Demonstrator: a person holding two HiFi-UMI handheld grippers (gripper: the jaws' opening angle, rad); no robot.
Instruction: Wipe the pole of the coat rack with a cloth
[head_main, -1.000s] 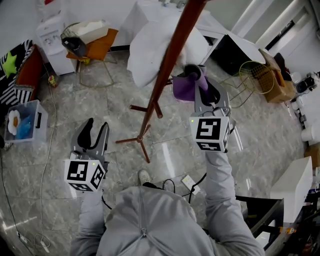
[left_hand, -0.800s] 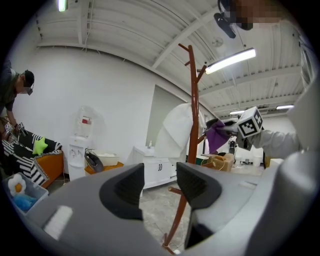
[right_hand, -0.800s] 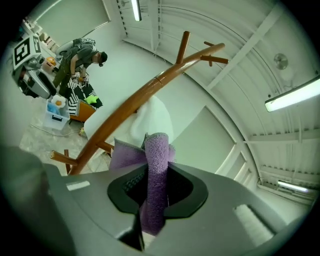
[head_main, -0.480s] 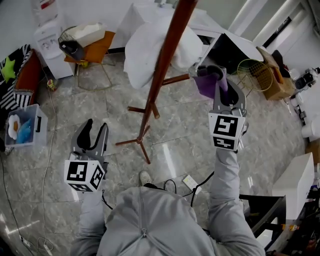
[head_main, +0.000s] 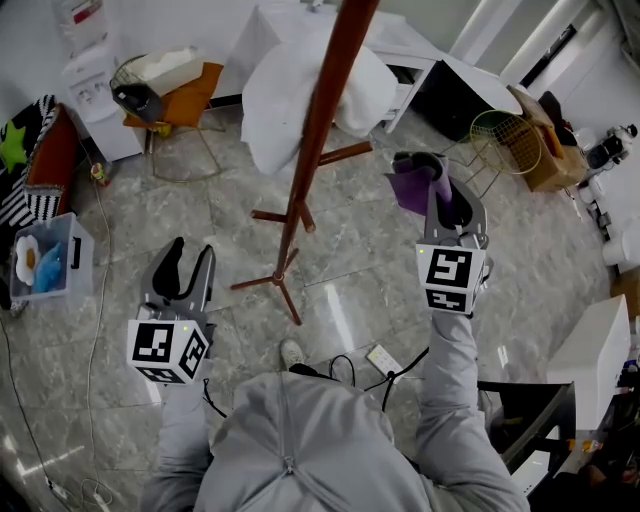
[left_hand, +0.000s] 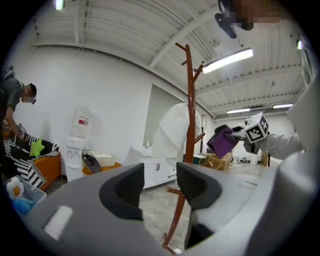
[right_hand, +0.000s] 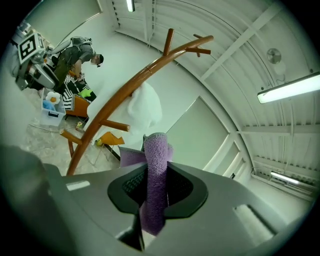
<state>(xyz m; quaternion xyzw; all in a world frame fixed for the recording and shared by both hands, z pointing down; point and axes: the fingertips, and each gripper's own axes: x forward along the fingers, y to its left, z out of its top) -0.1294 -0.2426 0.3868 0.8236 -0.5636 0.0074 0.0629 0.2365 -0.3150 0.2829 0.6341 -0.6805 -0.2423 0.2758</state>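
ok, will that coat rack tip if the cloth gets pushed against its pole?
Probably wobbly: the coat rack is a tall thin pole on short splayed feet, so a high sideways push may rock it. The white garment seemingly hung on it adds top weight. The purple cloth in the right claw looks soft, so contact should be gentle.

Bright ceiling tubes, floor glare, fisheye edges

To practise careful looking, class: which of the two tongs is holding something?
The right tongs, shut on the purple cloth; the left tongs stand open and empty.
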